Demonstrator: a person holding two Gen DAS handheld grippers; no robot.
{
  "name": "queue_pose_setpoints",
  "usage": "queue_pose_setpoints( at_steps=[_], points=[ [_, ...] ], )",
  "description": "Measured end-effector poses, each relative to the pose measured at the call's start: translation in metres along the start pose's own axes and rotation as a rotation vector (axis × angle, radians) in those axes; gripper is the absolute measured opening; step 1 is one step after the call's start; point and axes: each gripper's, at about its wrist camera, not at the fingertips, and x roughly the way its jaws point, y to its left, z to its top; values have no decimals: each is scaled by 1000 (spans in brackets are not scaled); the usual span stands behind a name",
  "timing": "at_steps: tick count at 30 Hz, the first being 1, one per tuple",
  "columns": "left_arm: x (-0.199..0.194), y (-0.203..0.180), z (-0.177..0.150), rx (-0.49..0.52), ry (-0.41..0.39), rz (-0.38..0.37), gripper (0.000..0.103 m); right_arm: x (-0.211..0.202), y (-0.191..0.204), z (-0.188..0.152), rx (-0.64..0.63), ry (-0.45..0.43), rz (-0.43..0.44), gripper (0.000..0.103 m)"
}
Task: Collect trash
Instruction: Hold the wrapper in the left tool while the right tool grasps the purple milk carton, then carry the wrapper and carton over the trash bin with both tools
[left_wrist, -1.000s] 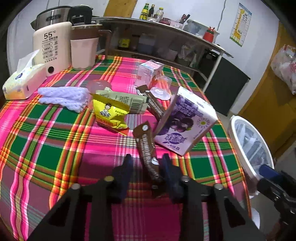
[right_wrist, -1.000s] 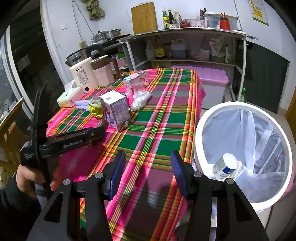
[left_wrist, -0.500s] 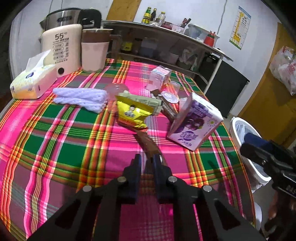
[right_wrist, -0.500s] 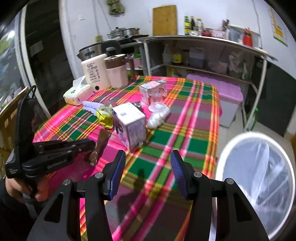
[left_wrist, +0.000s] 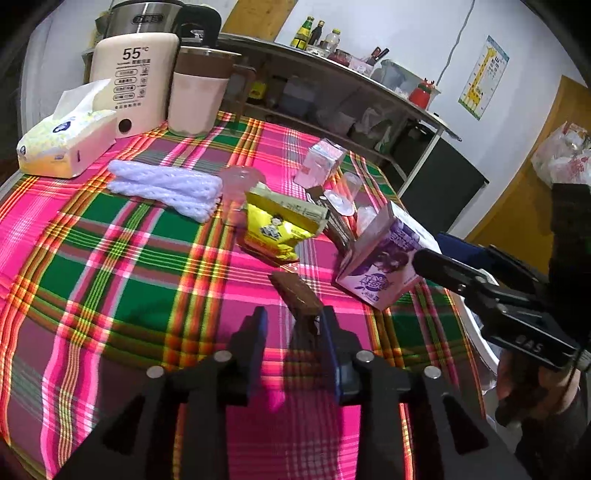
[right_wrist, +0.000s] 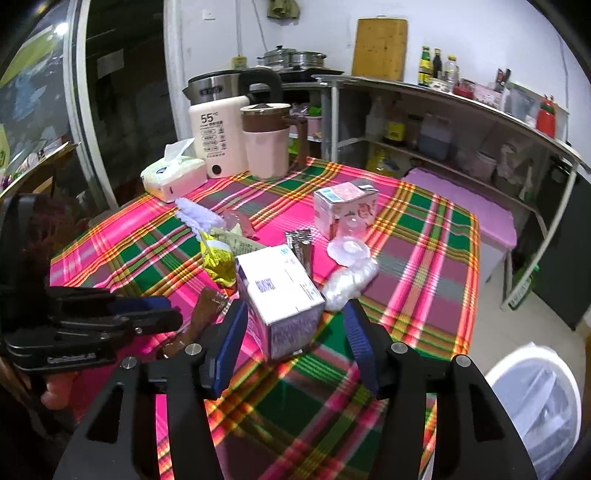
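Plaid tablecloth (left_wrist: 122, 280), trash scattered mid-table, white bin (right_wrist: 535, 398) at my right.

My left gripper (left_wrist: 293, 325), jaws just reopened and gripping nothing, has the brown wrapper (left_wrist: 295, 295) lengthwise between its fingers. My right gripper (right_wrist: 291, 332), wide and empty, is nearer the purple carton (right_wrist: 280, 295), right in front of it.

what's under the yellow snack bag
The yellow bag lies on the plaid cloth, its far end overlapping a pale green packet. Whatever else it covers is hidden.
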Motion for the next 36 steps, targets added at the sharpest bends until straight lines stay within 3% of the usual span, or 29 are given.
queue_pose_setpoints(
  at_steps=[5,8,12,20,22,24,26,36],
  points=[
    [1,1,-1,-9,14,-17,34,10,-2,5,33,37,22,55],
    [2,-1,-2,-5,20,-34,40,7,-6,3,84,28,52,43],
    [4,-10,-2,4,27,-42,48,0,-9,-2,135,18,44,42],
    [20,-25,-1,51,36,48,48,-23,-15,-11,222,-22,43,42],
    [21,-29,-3,72,31,82,43,-28,-18,-13,244,-31,46,42],
    [22,-32,-4,89,30,105,25,-34,-22,-17,271,-41,49,42],
    [22,-32,-5,94,33,112,19,-39,-25,-20,297,-51,54,41],
    [3,-46,-9,127,9,41,19,-69,-33,-36,354,-89,23,41]
  ],
)
